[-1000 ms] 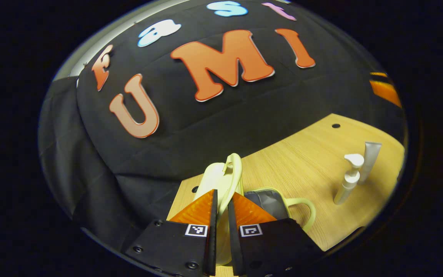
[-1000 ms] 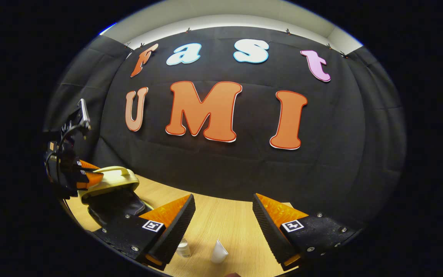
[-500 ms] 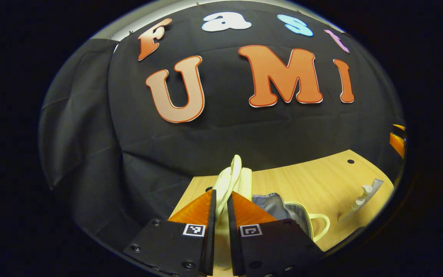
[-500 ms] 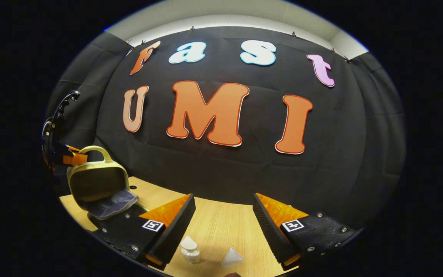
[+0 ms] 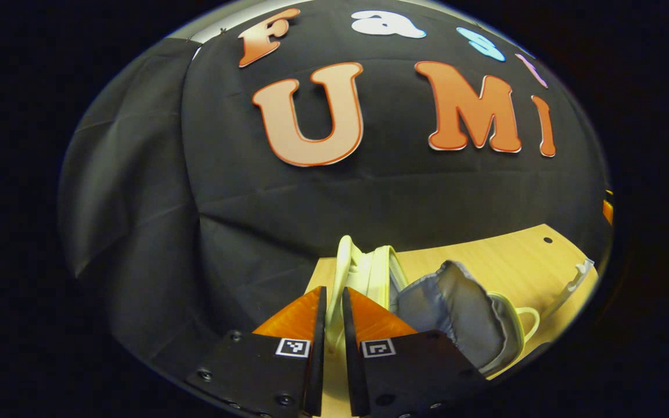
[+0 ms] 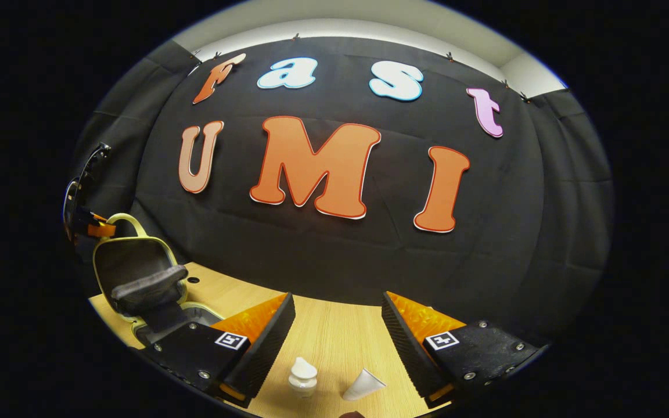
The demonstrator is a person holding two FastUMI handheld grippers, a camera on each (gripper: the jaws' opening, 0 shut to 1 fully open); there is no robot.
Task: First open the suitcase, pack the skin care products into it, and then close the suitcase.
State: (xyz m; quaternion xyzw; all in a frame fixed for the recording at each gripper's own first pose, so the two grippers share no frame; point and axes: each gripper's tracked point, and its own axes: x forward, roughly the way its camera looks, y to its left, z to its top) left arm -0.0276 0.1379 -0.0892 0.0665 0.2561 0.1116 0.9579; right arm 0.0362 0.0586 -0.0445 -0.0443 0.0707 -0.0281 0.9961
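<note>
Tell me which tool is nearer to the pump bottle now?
Right. The right tool hangs open just above the pump bottle; the left tool is far off, shut on the suitcase lid.

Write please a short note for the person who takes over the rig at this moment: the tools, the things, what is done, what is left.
Left tool: shut on the suitcase lid, which it holds raised, near upright.
Right tool: open, holding nothing, hanging over the pump bottle and the tube.
Suitcase: open at the table's left end, grey lining showing.
Done: suitcase opened.
Left: put the bottle and tube in, then close the lid.
</note>
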